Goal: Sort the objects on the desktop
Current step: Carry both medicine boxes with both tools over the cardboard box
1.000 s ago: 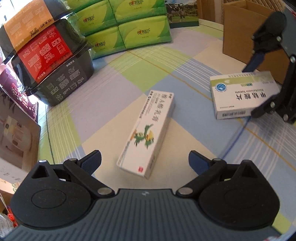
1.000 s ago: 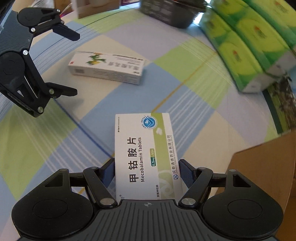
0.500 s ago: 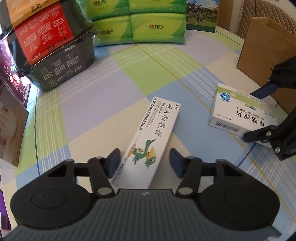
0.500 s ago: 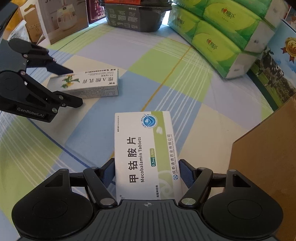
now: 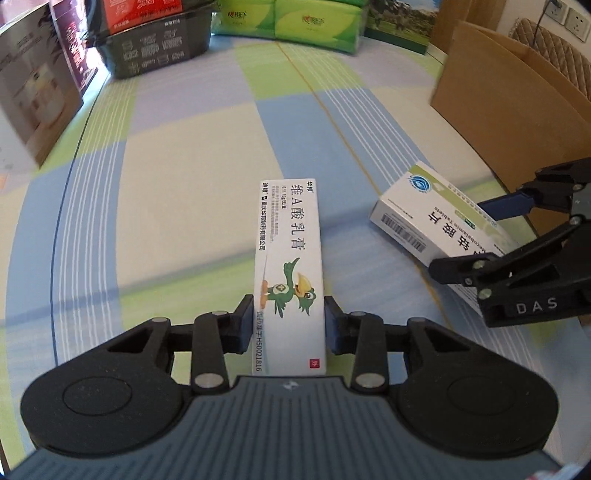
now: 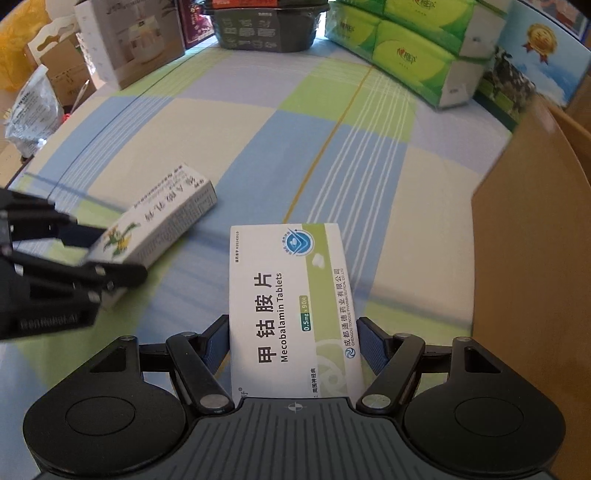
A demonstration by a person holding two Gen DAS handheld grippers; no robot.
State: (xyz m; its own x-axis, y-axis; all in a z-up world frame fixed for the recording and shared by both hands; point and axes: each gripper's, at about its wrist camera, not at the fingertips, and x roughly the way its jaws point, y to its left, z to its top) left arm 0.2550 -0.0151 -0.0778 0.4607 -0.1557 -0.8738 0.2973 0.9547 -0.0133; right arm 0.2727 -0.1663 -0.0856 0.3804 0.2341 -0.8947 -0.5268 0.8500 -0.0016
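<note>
Both boxes are in a grip at once. The left hand-held gripper (image 5: 289, 325) has its two blue pads pressed against the long sides of a slim white ointment box (image 5: 290, 266) with a green cartoon bird printed on it; the box points straight ahead, over the checked cloth of the table (image 5: 192, 184). From the right wrist view the same box (image 6: 159, 229) appears tilted, its far end raised, though whether its underside clears the cloth I cannot tell. The right hand-held gripper (image 6: 293, 345) is clamped on a wider white and green tablet box (image 6: 291, 306) marked Mecobalamin Tablets, holding it by its near end with the printed face up. That box lies just to the right of the ointment box, near the brown wall of a cardboard carton (image 6: 528, 229) that stands along the right edge of the table. At the far side sit green tissue packs (image 6: 413, 51), a dark plastic tray (image 6: 264, 31) with printed labels, and a grey product box (image 6: 133, 40).
</note>
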